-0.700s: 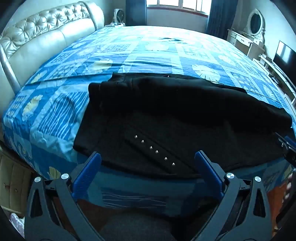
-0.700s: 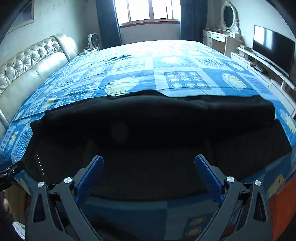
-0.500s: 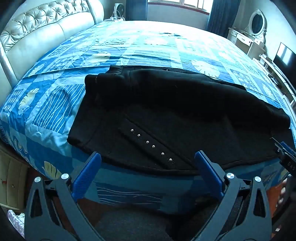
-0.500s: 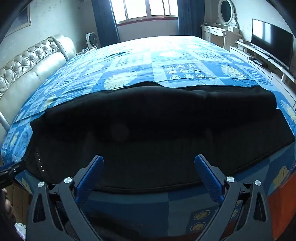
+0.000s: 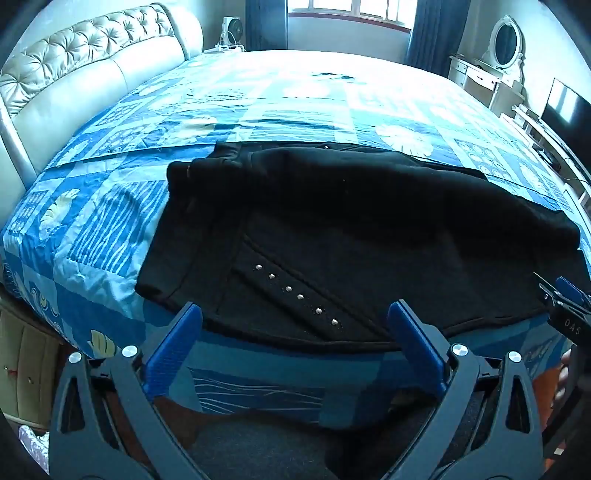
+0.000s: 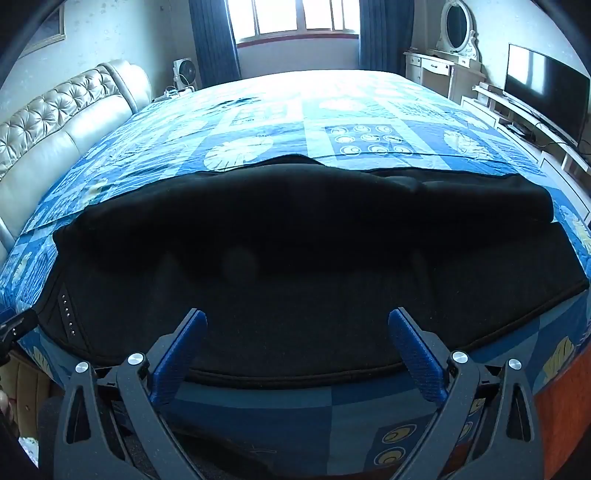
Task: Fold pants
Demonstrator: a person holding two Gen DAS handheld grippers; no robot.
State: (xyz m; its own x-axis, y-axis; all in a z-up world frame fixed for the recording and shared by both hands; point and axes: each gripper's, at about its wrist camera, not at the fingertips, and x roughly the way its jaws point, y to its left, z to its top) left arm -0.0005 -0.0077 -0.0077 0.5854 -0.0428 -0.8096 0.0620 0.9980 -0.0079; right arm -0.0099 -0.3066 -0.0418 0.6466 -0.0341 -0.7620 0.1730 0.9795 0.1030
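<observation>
Black pants (image 5: pixel 351 236) lie across the near edge of the bed, one half folded over the other lengthwise, waist end to the left with a row of silver studs (image 5: pixel 295 293). In the right wrist view the pants (image 6: pixel 314 266) fill the middle, leg ends to the right. My left gripper (image 5: pixel 293 325) is open and empty, just short of the pants' near edge by the studs. My right gripper (image 6: pixel 295 328) is open and empty over the near edge mid-leg. The right gripper's tip (image 5: pixel 565 299) shows at the right of the left view.
The bed has a blue patterned quilt (image 5: pixel 295 110) and a tufted cream headboard (image 5: pixel 74 70) on the left. A dresser with an oval mirror (image 6: pixel 456 26) and a TV (image 6: pixel 543 92) stand to the right. A fan (image 6: pixel 183 72) is by the window.
Both grippers have pulled back and risen slightly from the bed edge, so the pants sit a little farther away. Both stay open. The pants have not moved.
</observation>
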